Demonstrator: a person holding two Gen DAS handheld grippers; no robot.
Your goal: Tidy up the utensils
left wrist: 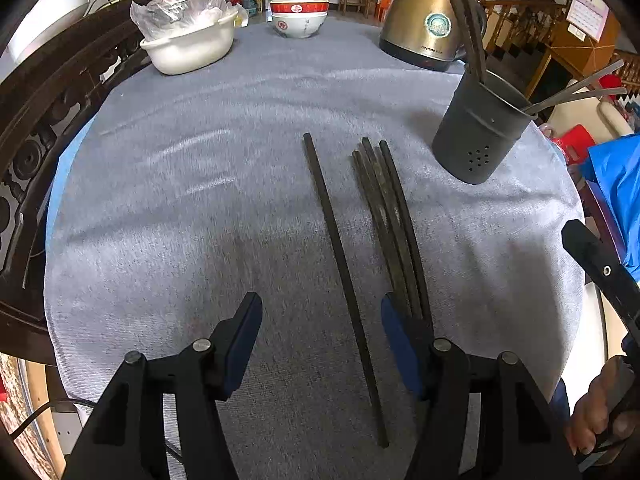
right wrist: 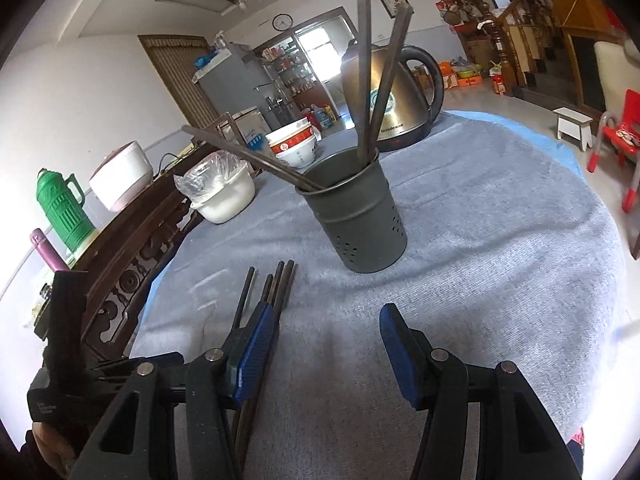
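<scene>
My left wrist view: low over tabletop (left wrist: pixel 200 200), facing forward along chopsticks (left wrist: pixel 340 260). Right wrist view: similar height, nearer holder (right wrist: pixel 356 216). Both share holder, kettle (left wrist: pixel 424 28).

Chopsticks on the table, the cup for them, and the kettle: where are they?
Lone chopstick (left wrist: pixel 340 264): left wrist view, mid-shaft.
Holder cup (right wrist: pixel 360 220): right wrist view, outer wall.
Kettle (left wrist: pixel 420 28): left wrist view, gold body.
</scene>
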